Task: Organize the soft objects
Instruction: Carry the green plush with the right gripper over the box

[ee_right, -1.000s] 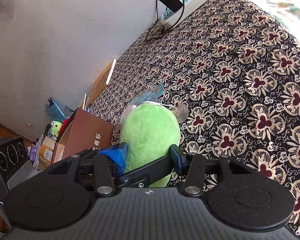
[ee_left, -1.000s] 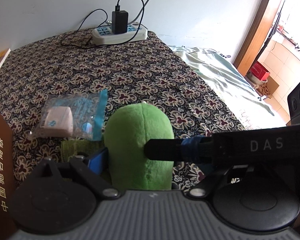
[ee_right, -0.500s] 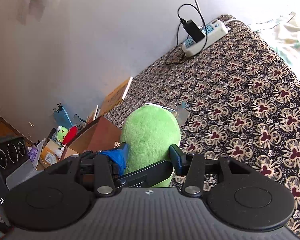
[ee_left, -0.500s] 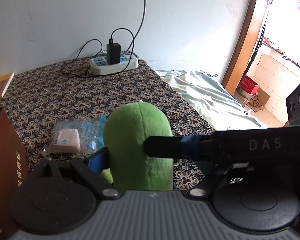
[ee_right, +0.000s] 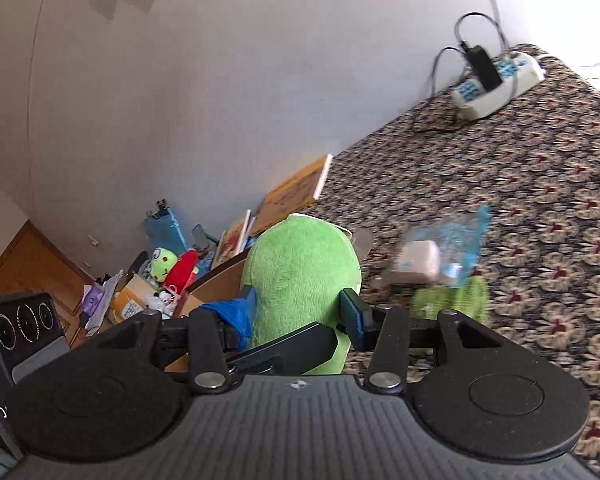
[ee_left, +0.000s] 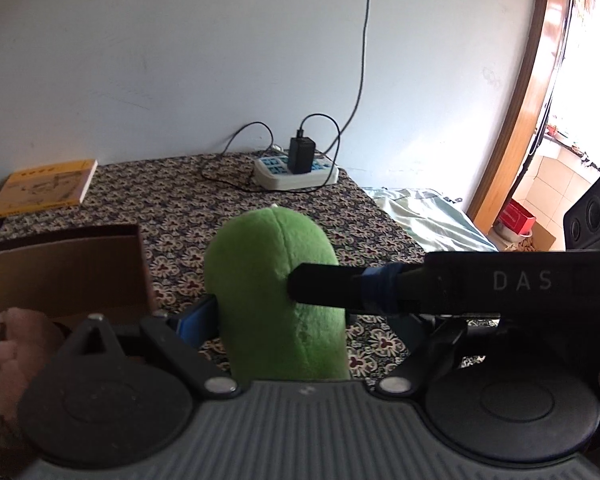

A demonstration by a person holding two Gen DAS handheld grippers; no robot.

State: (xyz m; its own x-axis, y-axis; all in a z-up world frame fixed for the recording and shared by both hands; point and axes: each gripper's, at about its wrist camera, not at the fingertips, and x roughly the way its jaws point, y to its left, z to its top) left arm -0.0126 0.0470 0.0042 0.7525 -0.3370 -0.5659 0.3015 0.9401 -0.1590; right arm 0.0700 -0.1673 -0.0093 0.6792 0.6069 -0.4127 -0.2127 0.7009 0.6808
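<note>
A green plush toy (ee_left: 276, 292) is held upright between both grippers above the patterned bedspread (ee_left: 188, 208). My left gripper (ee_left: 256, 300) is shut on it; it also shows in the right wrist view (ee_right: 300, 276), where my right gripper (ee_right: 300, 308) is shut on it too. A brown cardboard box (ee_left: 64, 272) stands just left of the toy, with a pink soft thing (ee_left: 16, 344) at its near edge. In the right wrist view the box (ee_right: 220, 284) lies behind the toy.
A power strip with a charger (ee_left: 296, 168) and a yellow book (ee_left: 44, 188) lie by the wall. A clear bag with a white item (ee_right: 432, 256) and a green cloth (ee_right: 456, 300) lie on the bedspread. Toys and clutter (ee_right: 168, 268) sit beside the bed.
Both grippers have lifted the green plush toy and carried it left toward the cardboard box. The clear bag has dropped out of the left wrist view.
</note>
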